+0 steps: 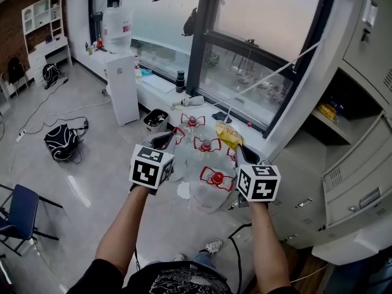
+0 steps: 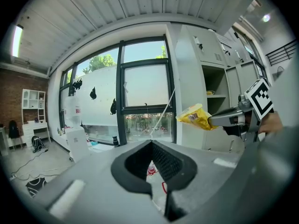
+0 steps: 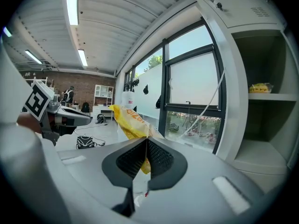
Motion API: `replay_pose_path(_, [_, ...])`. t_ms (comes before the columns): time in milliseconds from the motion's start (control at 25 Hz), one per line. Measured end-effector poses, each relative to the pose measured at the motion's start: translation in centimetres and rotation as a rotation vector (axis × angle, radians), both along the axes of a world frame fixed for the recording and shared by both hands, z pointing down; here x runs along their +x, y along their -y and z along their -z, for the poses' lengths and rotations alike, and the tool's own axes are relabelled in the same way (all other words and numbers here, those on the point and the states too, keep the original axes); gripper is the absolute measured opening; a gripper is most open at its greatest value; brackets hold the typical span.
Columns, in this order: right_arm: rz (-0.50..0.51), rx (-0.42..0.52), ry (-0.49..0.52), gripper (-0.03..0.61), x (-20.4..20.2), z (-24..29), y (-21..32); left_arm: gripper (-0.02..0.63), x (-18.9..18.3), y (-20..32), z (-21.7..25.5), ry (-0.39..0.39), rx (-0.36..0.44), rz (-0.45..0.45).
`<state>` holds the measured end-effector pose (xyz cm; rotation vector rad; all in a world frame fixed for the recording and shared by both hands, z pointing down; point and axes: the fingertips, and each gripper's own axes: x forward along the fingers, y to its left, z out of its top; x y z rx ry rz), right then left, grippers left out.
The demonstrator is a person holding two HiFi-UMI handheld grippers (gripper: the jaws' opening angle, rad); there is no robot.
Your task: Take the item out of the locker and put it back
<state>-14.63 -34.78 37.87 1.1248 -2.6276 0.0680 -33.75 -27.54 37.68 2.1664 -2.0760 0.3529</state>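
The right claw [image 3: 144, 158] pinches a yellow snack bag [image 3: 132, 123].

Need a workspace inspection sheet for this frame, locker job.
Surface: glossy grey floor.
Job's things: yellow snack bag held outside the open locker; second yellow item on its shelf.
Clutter: water bottles, black bag, bin on floor.
Grippers: right hand-held gripper shut on snack bag; left hand-held gripper shut, empty.
Cables: cable trailing across floor.
Surroundings: window, water dispenser, blue chair.
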Motion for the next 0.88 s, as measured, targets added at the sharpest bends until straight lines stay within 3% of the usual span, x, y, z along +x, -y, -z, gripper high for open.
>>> replay_pose_path(400, [-0.050, 0.015, 0.010, 0.025, 2.5, 0.5, 0.7, 0.000, 2.3, 1.7, 0.6, 0.009, 0.008, -0.054])
replay_pose_path(880, [-0.177, 0.025, 0.023, 0.025, 9.2, 1.0, 2.3, 0.000, 8.6, 5.7, 0.8, 0.010, 0.005, -0.185])
